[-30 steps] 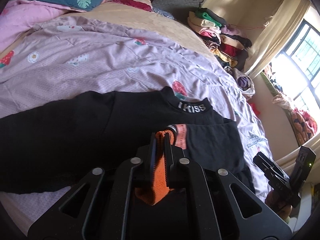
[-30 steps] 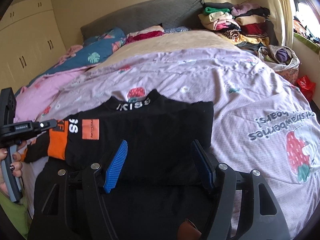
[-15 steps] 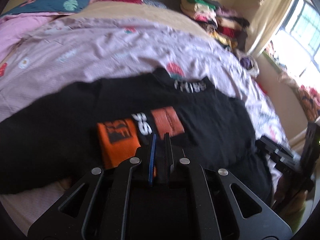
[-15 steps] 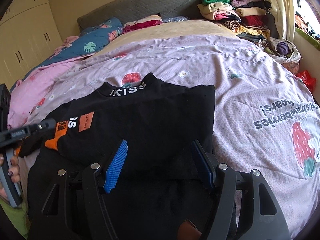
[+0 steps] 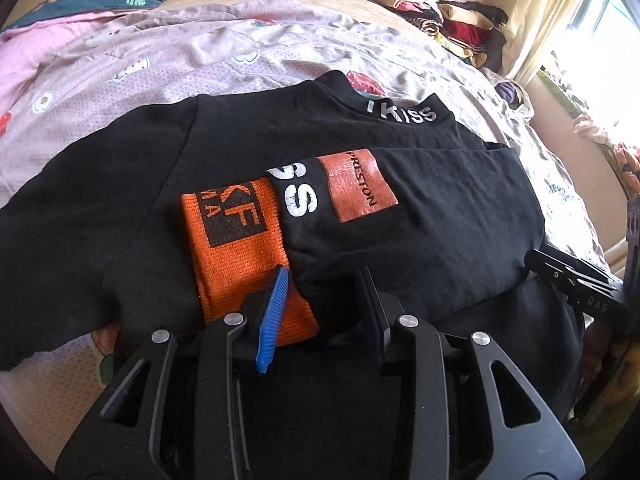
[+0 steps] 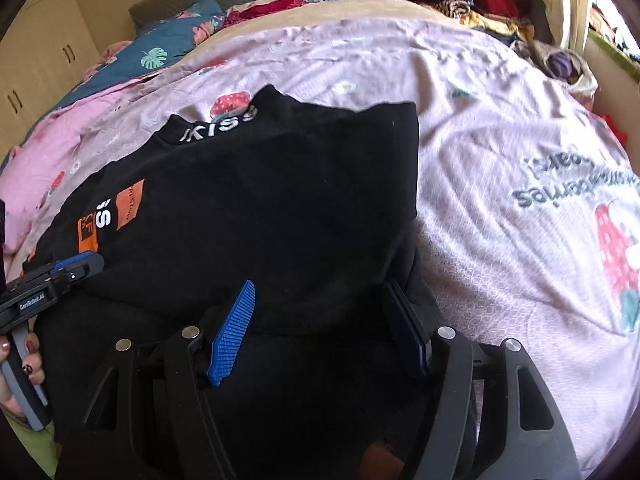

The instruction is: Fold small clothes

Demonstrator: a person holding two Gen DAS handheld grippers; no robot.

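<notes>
Each hand-held gripper (image 5: 320, 304) was a matte black frame with silver round screw heads and ribbed blue finger pads (image 6: 232, 334), and at nine o'clock a hand (image 6: 18, 380) with dark-painted nails gripped a grey handle lettered in white.

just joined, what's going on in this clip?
A person with a handheld tool in each hand is folding a black sweatshirt on a bed with a pink strawberry sheet. The sleeve with the orange cuff lies folded across the body. The left tool is opening, with the cuff's edge between its jaws. The right tool sits open over the sweatshirt, gripping nothing.
</notes>
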